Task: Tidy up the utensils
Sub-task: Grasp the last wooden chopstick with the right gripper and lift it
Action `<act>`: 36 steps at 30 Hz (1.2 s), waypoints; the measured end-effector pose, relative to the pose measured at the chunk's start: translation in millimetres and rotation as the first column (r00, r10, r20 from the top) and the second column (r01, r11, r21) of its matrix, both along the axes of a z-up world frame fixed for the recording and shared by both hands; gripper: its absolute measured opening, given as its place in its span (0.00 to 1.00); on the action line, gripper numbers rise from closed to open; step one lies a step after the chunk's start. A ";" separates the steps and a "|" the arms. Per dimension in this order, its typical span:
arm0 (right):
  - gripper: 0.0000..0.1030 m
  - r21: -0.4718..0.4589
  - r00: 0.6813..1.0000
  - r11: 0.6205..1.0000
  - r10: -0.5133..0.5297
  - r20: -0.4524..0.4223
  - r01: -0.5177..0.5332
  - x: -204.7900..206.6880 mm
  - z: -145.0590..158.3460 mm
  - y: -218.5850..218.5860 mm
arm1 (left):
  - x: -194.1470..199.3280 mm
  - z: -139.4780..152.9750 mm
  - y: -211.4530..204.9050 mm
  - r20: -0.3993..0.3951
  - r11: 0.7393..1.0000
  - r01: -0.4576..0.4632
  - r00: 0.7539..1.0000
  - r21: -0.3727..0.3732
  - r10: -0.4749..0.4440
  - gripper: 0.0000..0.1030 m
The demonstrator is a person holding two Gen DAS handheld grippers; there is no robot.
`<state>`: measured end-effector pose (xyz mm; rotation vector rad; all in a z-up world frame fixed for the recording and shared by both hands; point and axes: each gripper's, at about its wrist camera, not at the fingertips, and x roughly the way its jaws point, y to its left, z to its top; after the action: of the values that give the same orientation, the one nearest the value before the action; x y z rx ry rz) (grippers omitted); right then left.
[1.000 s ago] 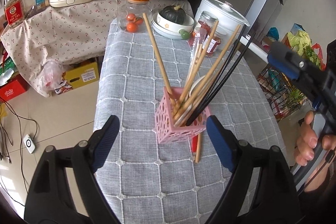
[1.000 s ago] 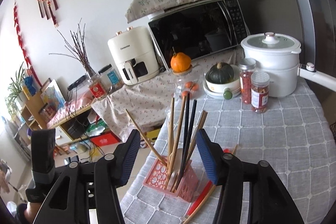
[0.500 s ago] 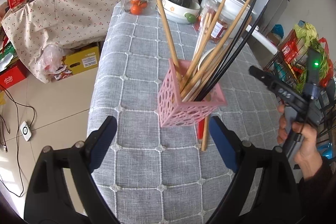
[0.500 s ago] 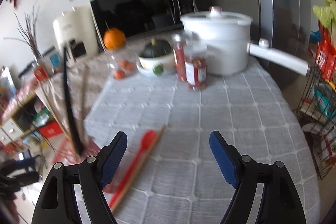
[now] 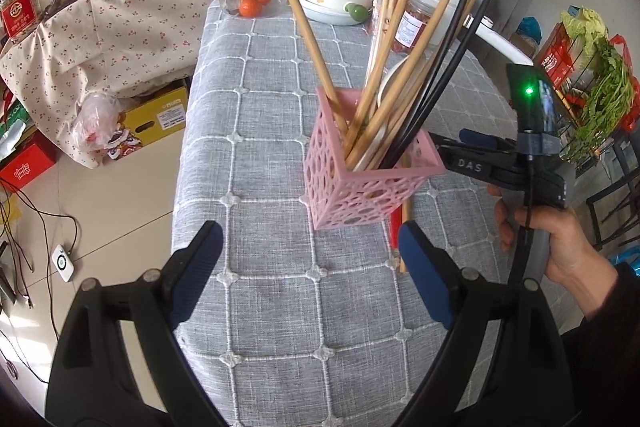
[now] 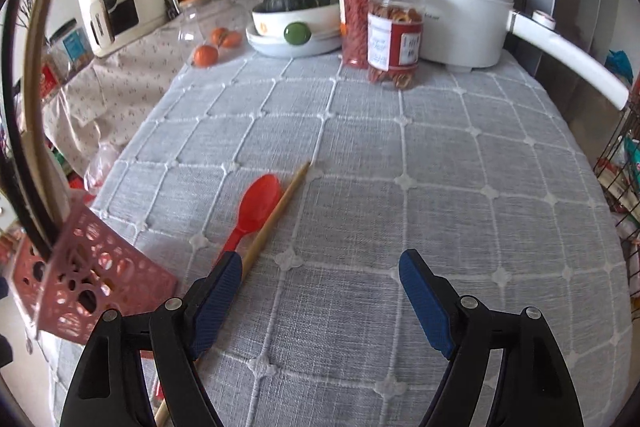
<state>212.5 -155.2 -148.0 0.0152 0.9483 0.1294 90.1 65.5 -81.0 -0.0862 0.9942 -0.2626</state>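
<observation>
Utensils, catalogued by size.

Tabletop (image 6: 440,155): grey quilted cloth; jars, bowl and white pot crowd its far edge.

Holder (image 5: 372,171): pink perforated box, upright near the middle of the tabletop, closer to its left edge as the right wrist view shows it. Already loaded with wooden and black chopsticks (image 5: 404,87) fanning outward.

Spoon (image 6: 256,207): red, flat on the cloth just right of the holder, bowl toward the far edge, handle toward the near edge.

Loose chopstick (image 6: 276,215): wooden, lying alongside the spoon, touching or nearly so. Long axis runs from near-left to far-right, its near end passing under the right tool.

Left hand-held gripper (image 5: 308,263): released, empty, hovering on the near side of the holder, which lies straight ahead between its fingers' lines.

Right hand-held gripper (image 6: 320,291): released, empty, low over the cloth. Its left finger (image 6: 218,291) sits over the spoon handle and chopstick; both lie left of the gap, not within it.

Judgement: the right tool is nearer the two loose pieces and would need to shift left to straddle them across their axis.
</observation>
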 end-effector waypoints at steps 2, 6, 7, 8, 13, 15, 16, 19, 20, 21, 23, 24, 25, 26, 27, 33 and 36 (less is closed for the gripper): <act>0.80 -0.004 1.000 1.000 0.004 -0.017 -0.004 3.9 -5.7 3.3 | 0.3 0.6 0.0 0.000 1.000 0.002 1.000 -0.002 -0.002 0.87; 0.80 -0.003 0.999 1.000 0.005 -0.046 -0.005 10.8 -14.1 7.4 | -0.9 2.2 -0.9 0.007 1.000 0.008 1.000 -0.007 -0.008 0.87; 0.80 -0.006 0.999 1.000 0.004 -0.053 -0.004 12.5 -16.3 8.3 | -1.3 2.4 -1.6 0.009 1.000 0.010 1.000 -0.006 -0.010 0.87; 0.80 -0.008 0.998 1.000 0.004 -0.057 -0.004 14.0 -17.7 9.2 | -1.6 2.5 -2.3 0.011 1.000 0.011 1.000 -0.003 -0.011 0.87; 0.80 -0.002 0.998 1.000 0.000 -0.068 0.000 18.6 -19.0 12.4 | -2.8 3.3 -6.3 0.016 1.000 0.015 1.000 0.004 -0.015 0.87; 0.80 -0.001 0.997 1.000 -0.010 -0.077 0.009 19.8 -18.6 13.5 | -3.6 4.8 -8.7 0.023 1.000 0.016 1.000 0.005 -0.016 0.87; 0.80 0.000 0.996 1.000 -0.013 -0.084 0.013 20.7 -18.4 14.4 | -4.0 5.5 -10.2 0.027 1.000 0.017 0.999 0.007 -0.017 0.87; 0.80 -0.012 0.994 1.000 -0.020 -0.107 0.019 23.0 -18.7 18.6 | -5.1 8.4 -15.6 0.042 1.000 0.020 0.999 0.013 -0.020 0.87; 0.80 -0.026 0.993 1.000 -0.019 -0.113 0.017 23.3 -19.0 21.2 | -5.6 9.3 -17.7 0.048 1.000 0.022 0.999 0.018 -0.023 0.87; 0.79 -0.039 0.993 0.999 -0.017 -0.117 0.012 23.1 -19.6 23.5 | -6.3 10.2 -19.9 0.054 0.999 0.025 0.998 0.022 -0.027 0.87; 0.68 -0.074 0.992 0.997 -0.025 -0.121 0.016 22.2 -19.5 25.0 | -8.5 12.2 -26.0 0.068 0.999 0.036 0.997 0.033 -0.038 0.87; 0.56 -0.086 0.992 0.996 -0.037 -0.121 0.026 21.5 -18.9 23.0 | -10.1 13.7 -29.8 0.076 0.998 0.044 0.996 0.040 -0.047 0.87; 0.42 -0.090 0.991 0.995 -0.046 -0.122 0.035 20.8 -18.0 19.6 | -12.3 15.5 -34.6 0.086 0.997 0.054 0.995 0.049 -0.058 0.87; 0.36 -0.079 0.990 0.996 -0.051 -0.128 0.041 20.7 -16.2 13.8 | -14.4 17.3 -39.2 0.096 0.996 0.065 0.993 0.057 -0.071 0.87; 0.19 -0.052 0.989 0.998 -0.049 -0.140 0.042 20.8 -14.7 6.4 | -16.5 18.9 -44.5 0.105 0.995 0.079 0.991 0.066 -0.085 0.87; 0.06 0.071 0.968 0.993 -0.077 -0.237 0.097 14.7 -8.1 -47.7 | -29.0 29.4 -95.7 0.156 0.973 0.182 0.967 0.141 -0.203 0.87; 0.06 0.102 0.959 0.984 -0.116 -0.258 0.146 6.6 -3.0 -80.4 | -30.6 28.3 -128.9 0.158 0.955 0.238 0.951 0.178 -0.266 0.87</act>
<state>219.1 -235.7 -151.0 0.2101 1.1889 0.0621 59.5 -63.4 -52.7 0.2076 0.8413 -0.4185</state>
